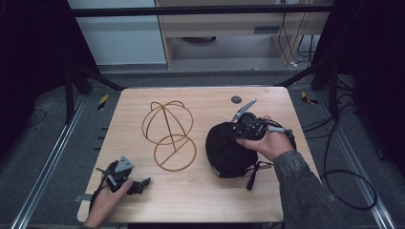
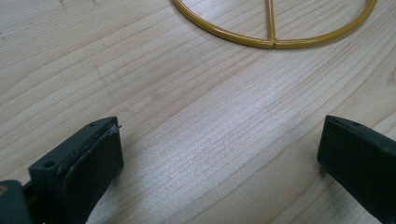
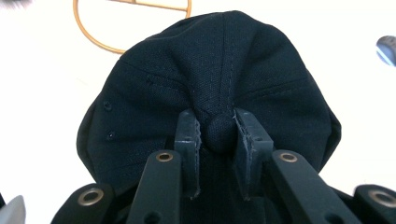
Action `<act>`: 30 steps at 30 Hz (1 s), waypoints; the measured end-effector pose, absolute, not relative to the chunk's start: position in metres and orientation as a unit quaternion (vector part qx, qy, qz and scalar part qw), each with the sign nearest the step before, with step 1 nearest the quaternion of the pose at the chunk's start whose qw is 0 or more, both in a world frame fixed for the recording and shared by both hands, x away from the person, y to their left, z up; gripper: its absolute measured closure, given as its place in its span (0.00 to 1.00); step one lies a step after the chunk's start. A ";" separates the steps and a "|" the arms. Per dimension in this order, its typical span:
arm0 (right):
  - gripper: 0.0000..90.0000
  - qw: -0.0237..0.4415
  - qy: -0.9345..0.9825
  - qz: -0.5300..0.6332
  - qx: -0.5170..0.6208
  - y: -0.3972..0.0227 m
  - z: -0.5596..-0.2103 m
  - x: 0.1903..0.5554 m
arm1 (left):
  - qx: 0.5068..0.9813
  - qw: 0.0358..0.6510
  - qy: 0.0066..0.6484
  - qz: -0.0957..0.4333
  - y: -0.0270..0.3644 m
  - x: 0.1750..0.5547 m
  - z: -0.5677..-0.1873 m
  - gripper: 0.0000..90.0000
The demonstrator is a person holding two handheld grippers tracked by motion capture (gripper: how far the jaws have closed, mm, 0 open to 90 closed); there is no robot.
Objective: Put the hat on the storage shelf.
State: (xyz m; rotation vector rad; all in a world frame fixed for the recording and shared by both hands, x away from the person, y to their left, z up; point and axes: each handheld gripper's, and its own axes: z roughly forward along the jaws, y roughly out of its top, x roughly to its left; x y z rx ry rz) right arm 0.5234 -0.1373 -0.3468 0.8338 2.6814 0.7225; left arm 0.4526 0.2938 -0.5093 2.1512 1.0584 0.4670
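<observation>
The right gripper's fingers pinch the black cap's top button; the left gripper's fingers are apart over bare table. Likely next: lift it onto the wire stand beyond.

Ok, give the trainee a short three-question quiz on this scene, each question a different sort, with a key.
1. True or false: the right hand-held gripper is shut on the top button of the black cap.
2. Multiple choice: the left hand-held gripper is
A. open above bare tabletop
B. shut on the wire stand
C. holding the cap's strap
3. Fill in: the yellow wire cap stand lies on the wooden table between the left hand-held gripper and the ____.

Key
1. True: its jaws pinch the button at the crown.
2. A: its jaws stand wide apart with only wood between them.
3. Black cap.
</observation>
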 end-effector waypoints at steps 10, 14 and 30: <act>0.82 0.137 0.907 0.277 0.287 -0.149 -0.330 0.511 | 0.827 0.343 0.407 0.180 0.294 0.453 -0.509 0.00; 0.82 0.146 0.901 0.286 0.290 -0.155 -0.325 0.507 | 0.827 0.343 0.407 0.180 0.294 0.453 -0.509 0.00; 0.82 0.159 0.884 0.320 0.303 -0.170 -0.310 0.497 | 0.828 0.342 0.407 0.179 0.294 0.452 -0.509 0.00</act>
